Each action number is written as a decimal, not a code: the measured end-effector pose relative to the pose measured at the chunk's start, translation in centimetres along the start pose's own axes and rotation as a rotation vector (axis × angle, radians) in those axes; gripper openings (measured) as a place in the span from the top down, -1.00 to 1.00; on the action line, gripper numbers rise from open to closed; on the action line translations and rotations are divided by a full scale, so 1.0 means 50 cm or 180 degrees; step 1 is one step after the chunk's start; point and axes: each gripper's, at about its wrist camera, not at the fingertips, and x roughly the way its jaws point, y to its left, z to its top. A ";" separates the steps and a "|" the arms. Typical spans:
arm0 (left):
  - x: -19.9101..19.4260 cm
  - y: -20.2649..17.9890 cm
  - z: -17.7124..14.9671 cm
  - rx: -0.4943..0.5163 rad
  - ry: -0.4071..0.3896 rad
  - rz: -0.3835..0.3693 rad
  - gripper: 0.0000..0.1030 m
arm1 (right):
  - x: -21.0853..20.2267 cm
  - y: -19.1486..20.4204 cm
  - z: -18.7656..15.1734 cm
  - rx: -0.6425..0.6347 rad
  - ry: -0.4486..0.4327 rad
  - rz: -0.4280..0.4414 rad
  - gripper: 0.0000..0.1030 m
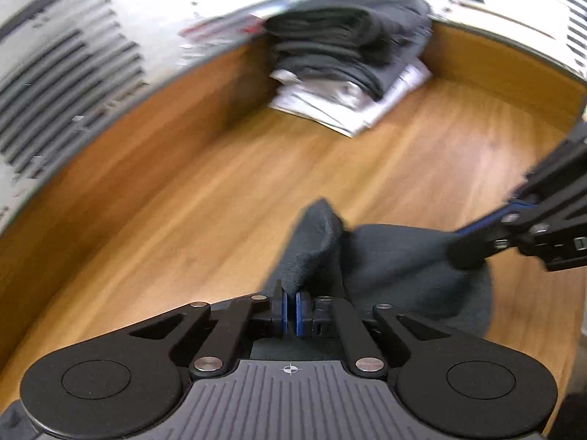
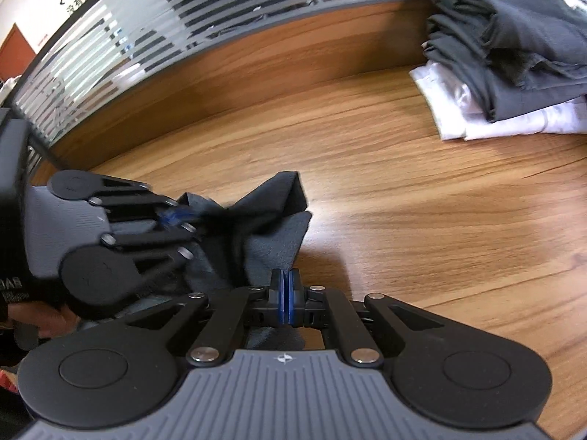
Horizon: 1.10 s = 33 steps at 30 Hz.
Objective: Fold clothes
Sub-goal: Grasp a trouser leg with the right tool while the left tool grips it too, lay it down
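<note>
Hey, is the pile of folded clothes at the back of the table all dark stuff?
No, the pile has dark grey clothes on top and white ones underneath, resting on the wooden table.

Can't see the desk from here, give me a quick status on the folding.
Left gripper and right gripper both shut on the dark grey cloth. Cloth bunched between them. Folded stack sits apart at the back, nothing in the way.
</note>
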 end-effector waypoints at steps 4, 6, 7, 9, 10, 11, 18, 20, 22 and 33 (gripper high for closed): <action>-0.029 0.072 0.017 -0.0260 -0.0118 0.0303 0.89 | -0.032 -0.003 -0.003 0.0061 -0.0148 -0.0134 0.97; -0.039 0.115 0.030 -0.0362 -0.0176 0.0497 0.89 | -0.051 -0.010 -0.003 0.0098 -0.0218 -0.0210 0.97; -0.042 0.138 0.039 -0.0409 -0.0199 0.0596 0.89 | -0.063 -0.014 -0.004 0.0122 -0.0251 -0.0247 0.97; -0.052 0.184 0.056 -0.0526 -0.0213 0.0800 0.89 | -0.088 -0.019 -0.007 0.0172 -0.0278 -0.0315 0.97; -0.052 0.206 0.061 -0.0574 -0.0199 0.0866 0.89 | -0.100 -0.022 -0.012 0.0181 -0.0277 -0.0344 0.97; -0.049 0.226 0.064 -0.0616 -0.0179 0.0922 0.88 | -0.114 -0.022 -0.018 0.0179 -0.0279 -0.0384 0.97; -0.011 0.322 0.075 -0.0820 0.0021 0.1139 0.43 | -0.139 -0.022 -0.067 0.0206 -0.0127 -0.0558 0.96; -0.008 0.333 0.068 -0.0821 0.0074 0.1153 0.28 | -0.134 -0.025 -0.077 0.0231 -0.0078 -0.0566 0.95; -0.014 0.333 0.060 -0.0821 0.0090 0.1141 0.19 | -0.137 -0.027 -0.084 0.0250 -0.0049 -0.0529 0.93; -0.107 0.236 -0.045 -0.0664 0.0110 0.0819 0.01 | -0.166 -0.060 -0.074 -0.0447 0.0048 -0.0485 0.66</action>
